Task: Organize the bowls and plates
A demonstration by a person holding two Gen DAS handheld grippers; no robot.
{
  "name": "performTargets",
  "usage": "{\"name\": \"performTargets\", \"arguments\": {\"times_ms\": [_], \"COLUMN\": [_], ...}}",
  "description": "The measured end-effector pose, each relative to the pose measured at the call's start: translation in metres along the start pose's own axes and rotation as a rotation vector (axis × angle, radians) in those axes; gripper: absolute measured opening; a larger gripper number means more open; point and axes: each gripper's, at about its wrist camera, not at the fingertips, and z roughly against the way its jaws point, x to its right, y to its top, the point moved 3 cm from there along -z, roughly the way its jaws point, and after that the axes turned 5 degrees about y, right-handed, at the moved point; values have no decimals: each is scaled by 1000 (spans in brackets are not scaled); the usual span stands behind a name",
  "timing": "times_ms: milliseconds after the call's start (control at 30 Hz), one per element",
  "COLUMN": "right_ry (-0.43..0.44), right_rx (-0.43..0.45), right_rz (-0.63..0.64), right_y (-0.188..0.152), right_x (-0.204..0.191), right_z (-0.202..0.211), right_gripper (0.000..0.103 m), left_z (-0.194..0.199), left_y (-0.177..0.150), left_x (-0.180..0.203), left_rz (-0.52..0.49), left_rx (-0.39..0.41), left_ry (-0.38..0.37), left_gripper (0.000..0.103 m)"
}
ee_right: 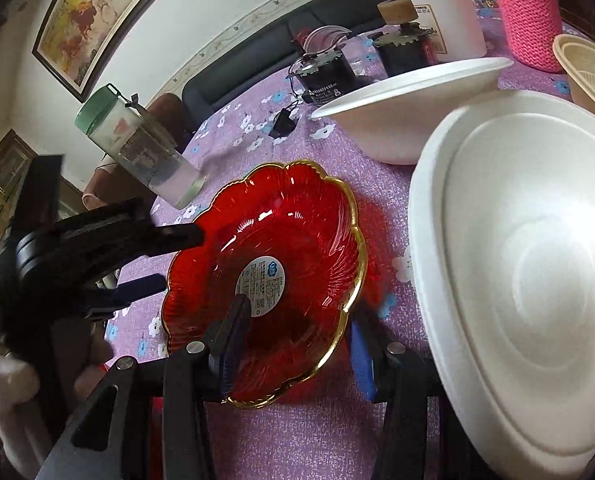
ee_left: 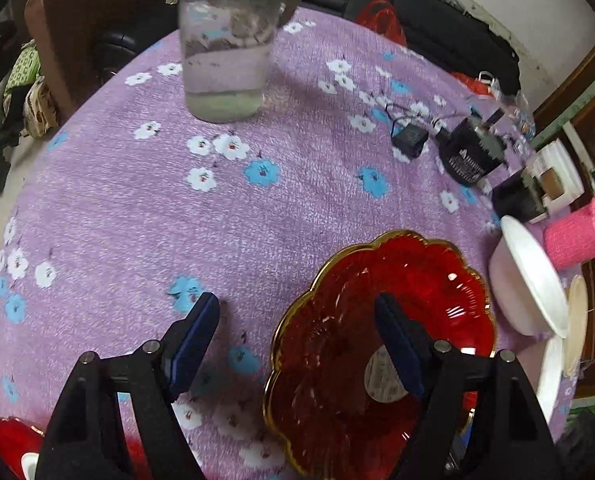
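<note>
Straddling red glass bowl [ee_right: 297, 236], scalloped gilt rim, label at centre; my right gripper [ee_right: 293, 344] released, left gripper [ee_left: 297, 332] likewise; white plate [ee_right: 529, 280] partly cropped

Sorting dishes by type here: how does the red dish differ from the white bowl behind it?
The red dish is see-through with a scalloped gold rim; the white bowl is opaque with a plain round rim. The red dish carries a round label; the white bowl shows none. Both sit upright on the purple flowered tablecloth.
</note>
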Motion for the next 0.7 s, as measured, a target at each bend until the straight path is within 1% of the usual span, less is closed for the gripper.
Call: {"name": "performTargets", "arguments": {"times_ms": [67,167,200,233,267,300,333,367,400,467,600,700], "right_ry": [-1,-6,-8,-13,-24,-36,-49,-55,-53,-27,4,36], "right_rx": [1,3,4,4,4,12,19,21,22,19,5,12], "right_rz": [8,25,32,39,40,41,36,29,17,-13,-3,7], "right_y": [0,0,-1,-1,-3,-3,-3,-4,-3,-3,-7,-8], "right_x": [0,-2,-2,-3,-3,-2,0,2,4,8,1,-6], "right_z": [0,-1,-2,-3,-3,-2,-1,0,0,1,2,7], "right_gripper": [51,51,50,47,40,34,30,23,20,19,19,18], "left_z": [-5,-7,-6,-5,-4,-1,1,3,6,13,30,49], "left_y": [-1,-5,-8,-9,-11,-12,-13,-13,-14,-15,-22,-28], "left_x": [2,10,15,20,22,21,18,15,10,2,-4,-13], "left_rz": [-1,-41,-70,-100,-124,-130,-125,-116,-98,-77,-90,-88], "left_rx": [-20,-28,-27,-18,-5,12,22,26,26,32,73,106], "left_ry": [-9,-1,13,39,82,91,98,91,71,53,83,74], "left_gripper": [78,77,63,54,49,43,39,33,29,25,24,23]}}
